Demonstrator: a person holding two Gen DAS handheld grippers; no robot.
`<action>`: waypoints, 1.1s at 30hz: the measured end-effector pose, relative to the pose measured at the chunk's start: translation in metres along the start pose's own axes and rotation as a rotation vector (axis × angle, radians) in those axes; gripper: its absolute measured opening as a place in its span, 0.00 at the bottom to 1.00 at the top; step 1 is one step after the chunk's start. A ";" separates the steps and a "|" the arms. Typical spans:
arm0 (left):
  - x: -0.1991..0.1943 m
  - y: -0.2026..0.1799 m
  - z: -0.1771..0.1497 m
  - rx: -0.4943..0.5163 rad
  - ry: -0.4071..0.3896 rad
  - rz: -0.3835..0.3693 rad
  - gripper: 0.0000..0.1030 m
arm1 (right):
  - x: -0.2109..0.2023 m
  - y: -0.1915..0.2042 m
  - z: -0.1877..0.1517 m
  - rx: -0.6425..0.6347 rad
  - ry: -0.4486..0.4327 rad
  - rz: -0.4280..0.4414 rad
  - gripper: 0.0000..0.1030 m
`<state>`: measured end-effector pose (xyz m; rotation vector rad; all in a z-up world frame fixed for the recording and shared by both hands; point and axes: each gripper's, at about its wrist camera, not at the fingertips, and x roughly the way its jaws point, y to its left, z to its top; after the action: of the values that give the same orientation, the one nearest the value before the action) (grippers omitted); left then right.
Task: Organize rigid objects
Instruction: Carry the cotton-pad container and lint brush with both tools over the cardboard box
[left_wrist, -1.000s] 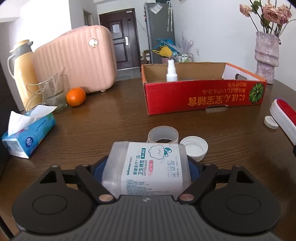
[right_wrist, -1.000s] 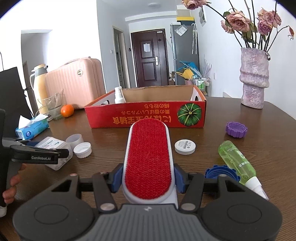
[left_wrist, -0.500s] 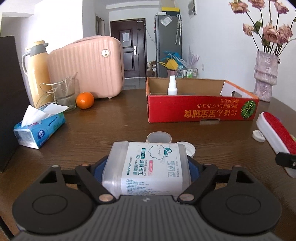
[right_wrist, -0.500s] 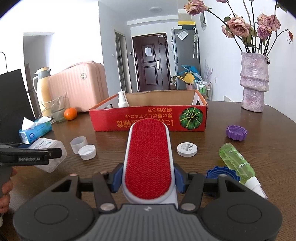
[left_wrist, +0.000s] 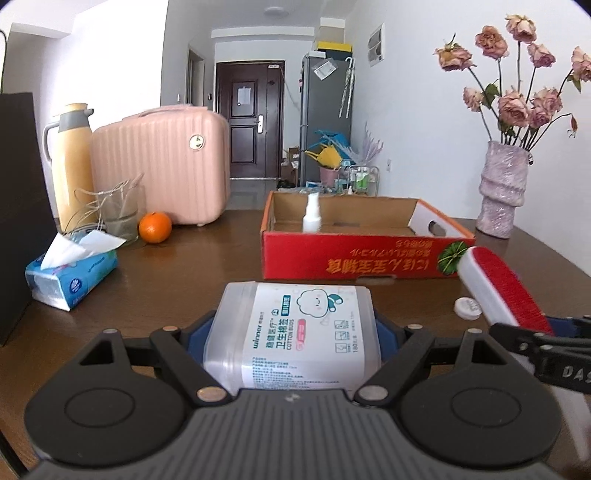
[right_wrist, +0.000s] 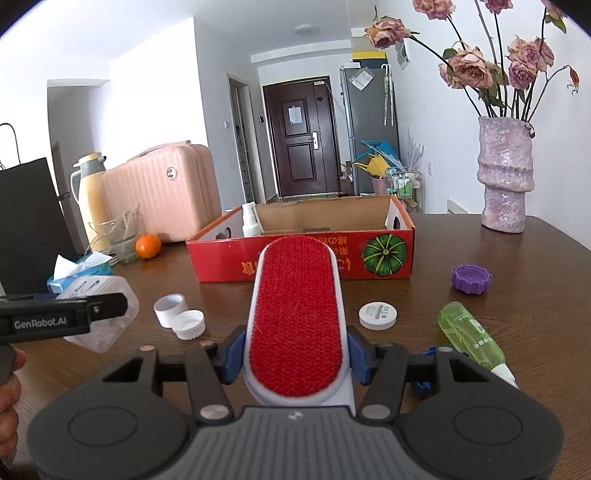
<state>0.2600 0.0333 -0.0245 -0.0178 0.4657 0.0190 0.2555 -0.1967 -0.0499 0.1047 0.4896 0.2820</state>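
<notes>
My left gripper (left_wrist: 293, 332) is shut on a clear cotton bud box (left_wrist: 295, 328) with a white label, held above the wooden table. The box also shows in the right wrist view (right_wrist: 99, 317). My right gripper (right_wrist: 295, 354) is shut on a red and white lint brush (right_wrist: 295, 314), held above the table; the brush also shows in the left wrist view (left_wrist: 498, 291). Ahead stands a red cardboard box (left_wrist: 362, 254), open on top, with a white spray bottle (left_wrist: 310, 218) inside. The red box shows in the right wrist view (right_wrist: 303, 254) too.
On the table lie a white cup (right_wrist: 170, 308), a white cap (right_wrist: 190, 324), a white disc (right_wrist: 378, 315), a purple lid (right_wrist: 471, 278) and a green bottle (right_wrist: 471, 341). A tissue pack (left_wrist: 70, 273), orange (left_wrist: 155, 227), pink case (left_wrist: 162, 166) and vase (left_wrist: 502, 192) stand around.
Both grippers have risen with their loads. The table surface sits lower in both views, and the cup and cap have dropped out of the left wrist view behind the cotton bud box.
</notes>
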 end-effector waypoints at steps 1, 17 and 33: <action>0.000 -0.003 0.003 -0.002 -0.002 -0.001 0.82 | 0.000 0.001 0.002 0.002 -0.002 -0.001 0.53; 0.026 -0.028 0.060 -0.024 -0.056 -0.008 0.82 | 0.018 0.004 0.062 0.014 -0.060 -0.040 0.53; 0.087 -0.030 0.101 -0.083 -0.058 -0.005 0.82 | 0.080 -0.010 0.102 0.071 -0.057 -0.055 0.53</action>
<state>0.3836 0.0066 0.0271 -0.0994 0.4061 0.0337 0.3746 -0.1866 0.0024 0.1672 0.4454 0.2070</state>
